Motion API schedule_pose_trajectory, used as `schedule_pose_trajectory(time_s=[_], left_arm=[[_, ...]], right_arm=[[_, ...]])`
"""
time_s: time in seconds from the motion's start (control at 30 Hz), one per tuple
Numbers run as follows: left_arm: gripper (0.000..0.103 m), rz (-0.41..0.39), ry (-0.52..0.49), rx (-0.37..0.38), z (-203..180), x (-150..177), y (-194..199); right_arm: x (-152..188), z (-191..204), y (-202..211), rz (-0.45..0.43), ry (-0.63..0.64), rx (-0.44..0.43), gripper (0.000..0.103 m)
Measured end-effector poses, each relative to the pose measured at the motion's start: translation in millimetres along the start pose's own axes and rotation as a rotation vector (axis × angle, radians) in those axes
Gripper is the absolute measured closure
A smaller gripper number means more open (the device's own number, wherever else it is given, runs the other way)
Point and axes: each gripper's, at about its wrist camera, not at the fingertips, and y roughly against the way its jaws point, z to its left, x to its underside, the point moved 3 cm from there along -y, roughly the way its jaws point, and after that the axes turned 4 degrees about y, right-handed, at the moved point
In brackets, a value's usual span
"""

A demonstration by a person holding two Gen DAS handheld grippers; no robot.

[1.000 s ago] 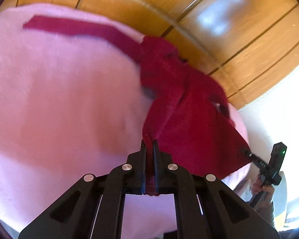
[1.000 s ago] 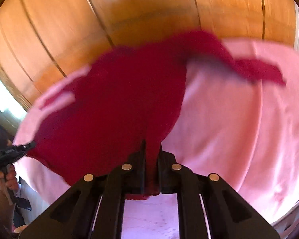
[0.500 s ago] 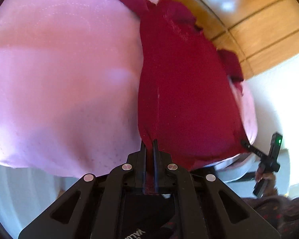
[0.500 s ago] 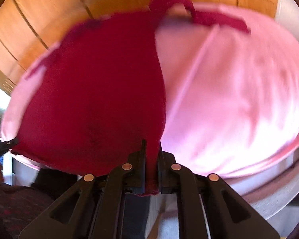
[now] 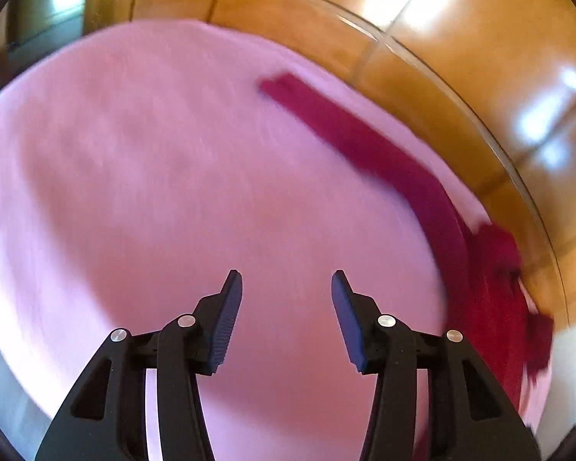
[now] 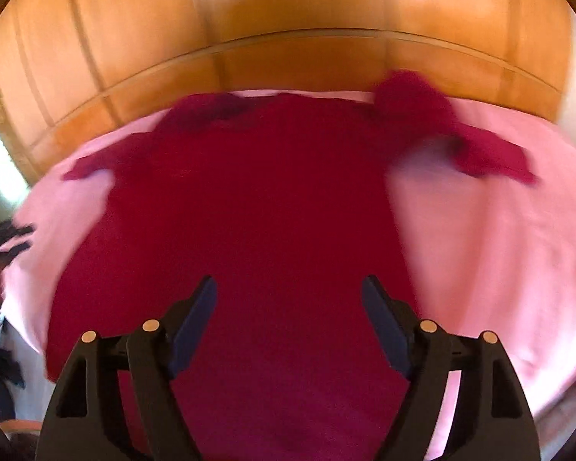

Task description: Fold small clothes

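While both grippers [image 5: 287, 282] [image 6: 288, 288] just spread, empty, red garment [image 6: 249, 230] lies flat, neck toward headboard [image 6: 288, 19].

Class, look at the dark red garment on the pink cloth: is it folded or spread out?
Spread out. The dark red garment lies flat on the pink cloth, body unfolded, one sleeve reaching out to each side.

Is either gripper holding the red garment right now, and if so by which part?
Nothing is held. The left gripper and right gripper have just opened; the red garment lies on the pink cloth.
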Motion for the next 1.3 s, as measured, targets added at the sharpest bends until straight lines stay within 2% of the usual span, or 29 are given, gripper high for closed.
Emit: schedule_pose_trajectory(time_s=[0.1, 0.2, 0.23, 0.33, 0.4, 0.5, 0.6, 0.73, 0.77, 0.8, 0.93, 1.0, 1.13, 1.3], left_arm=[[0.046, -0.052, 0.008, -0.048, -1.8, -38.2, -15.0], [0.046, -0.072, 0.005, -0.100, -11.0, -75.2, -38.9], [0.046, -0.069, 0.007, -0.097, -8.9, -86.0, -45.1], [0.046, -0.054, 0.033, -0.102, -9.3, -113.7, -68.8], [0.046, -0.038, 0.026, -0.130, -9.7, -127.3, -87.3], [0.046, -0.066, 0.048, -0.205, -6.1, -148.8, -109.8], [0.046, -0.048, 0.084, -0.184, -3.6, -158.9, -126.3], [0.048, -0.028, 0.039, -0.150, -13.4, -166.1, -139.8], [0.077, -0.019, 0.020, -0.139, -17.5, -167.0, -141.5], [0.096, -0.007, -0.001, -0.128, -20.0, -166.2, -141.6], [0.097, -0.080, -0.015, -0.115, -13.7, -163.9, -111.8], [0.098, -0.121, -0.021, -0.156, 2.3, -160.9, -91.6], [0.098, -0.160, 0.028, -0.241, 47.5, -145.7, -59.8], [0.098, -0.128, 0.036, -0.348, 79.0, -115.4, -62.5]], right_arm=[[-14.7, 34.9, -39.9, 0.026, 0.041, -0.053, 0.021], [-16.4, 48.0, -75.7, 0.068, 0.081, -0.015, 0.020], [-15.5, 49.4, -87.1, 0.082, 0.085, -0.001, 0.015], [-9.2, 51.1, -92.9, 0.052, 0.109, 0.019, 0.005], [-6.2, 51.5, -94.9, 0.038, 0.099, 0.008, 0.002], [-6.5, 43.3, -94.6, 0.050, 0.082, -0.028, 0.002], [-10.1, 43.4, -99.9, 0.060, 0.094, -0.037, 0.002], [-7.6, 46.4, -98.4, 0.039, 0.107, -0.017, 0.002], [-6.4, 45.7, -97.9, 0.034, 0.105, -0.018, 0.002], [-6.7, 45.6, -98.4, 0.031, 0.103, -0.021, 0.002], [-5.7, 45.8, -98.8, 0.025, 0.105, -0.015, 0.002], [-5.7, 46.1, -99.0, 0.024, 0.106, -0.011, 0.002], [-5.9, 45.6, -99.3, 0.022, 0.107, -0.009, 0.002], [-6.0, 44.1, -99.0, 0.022, 0.110, -0.007, 0.002]])
